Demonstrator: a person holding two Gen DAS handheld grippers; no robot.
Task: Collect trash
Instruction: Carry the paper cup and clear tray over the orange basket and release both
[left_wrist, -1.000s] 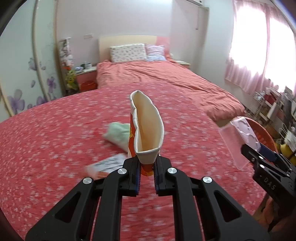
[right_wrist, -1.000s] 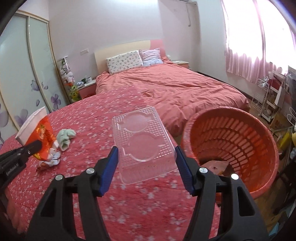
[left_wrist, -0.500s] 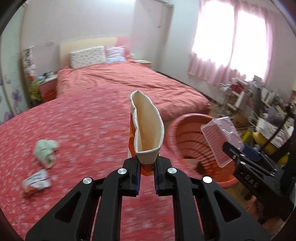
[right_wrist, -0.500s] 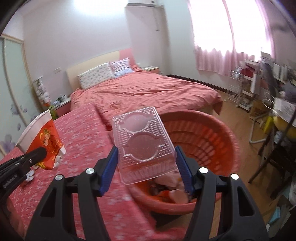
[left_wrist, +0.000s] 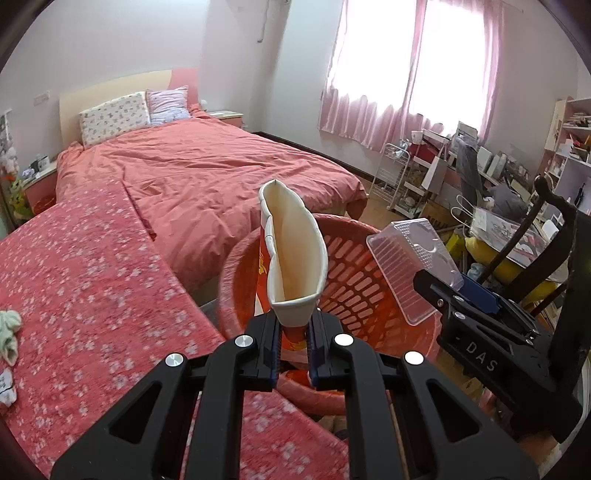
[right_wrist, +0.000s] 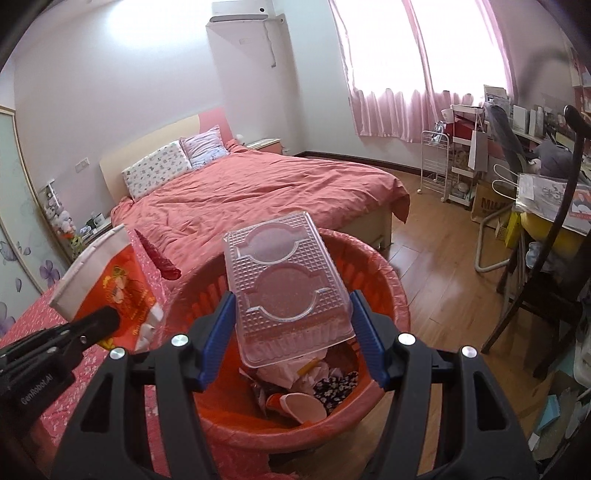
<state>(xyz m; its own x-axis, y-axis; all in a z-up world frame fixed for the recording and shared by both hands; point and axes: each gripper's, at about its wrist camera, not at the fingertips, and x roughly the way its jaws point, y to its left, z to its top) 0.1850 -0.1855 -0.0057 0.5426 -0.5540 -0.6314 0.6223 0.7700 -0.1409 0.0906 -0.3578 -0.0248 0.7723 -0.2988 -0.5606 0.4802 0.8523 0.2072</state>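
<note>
A red floral cloth (left_wrist: 92, 280) covers the surface, with a crumpled greenish rag (left_wrist: 9, 330) lying on it.

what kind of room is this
A bedroom, almost surely in a home: a made bed with a coral cover and two pillows, pink curtains over a bright window, and a cluttered desk with shelves along the side wall.

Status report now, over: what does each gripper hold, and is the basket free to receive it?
Left gripper shut on paper cup. Right gripper shut on clear plastic tray. Both over orange basket, part full. Nothing blocking.
</note>
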